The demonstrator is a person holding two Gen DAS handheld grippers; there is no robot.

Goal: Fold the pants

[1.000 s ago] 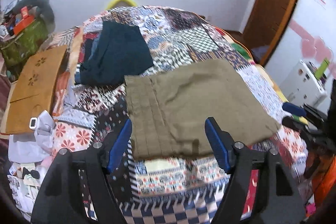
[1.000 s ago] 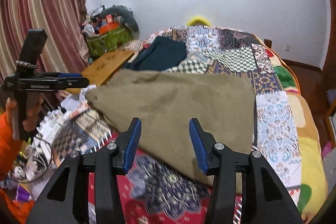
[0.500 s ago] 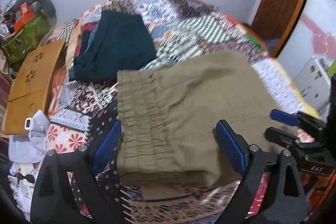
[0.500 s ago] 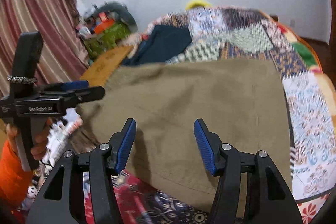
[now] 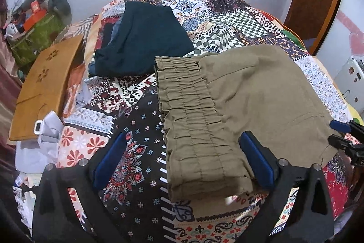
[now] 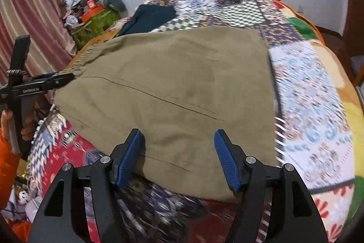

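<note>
The olive-green folded cotton pants lie on the patchwork bed. Both the left gripper and the right gripper have fingers apart, near the 6 o'clock edge. Probably next: clamp that edge and fold toward 12 o'clock.

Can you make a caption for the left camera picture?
Open left tool at the waistband of folded khaki pants on a patchwork quilt.

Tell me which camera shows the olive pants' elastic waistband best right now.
Left wrist view: the waistband of the olive pants runs unobstructed up the frame. Right wrist view shows only a gathered sliver at the far left edge.
</note>
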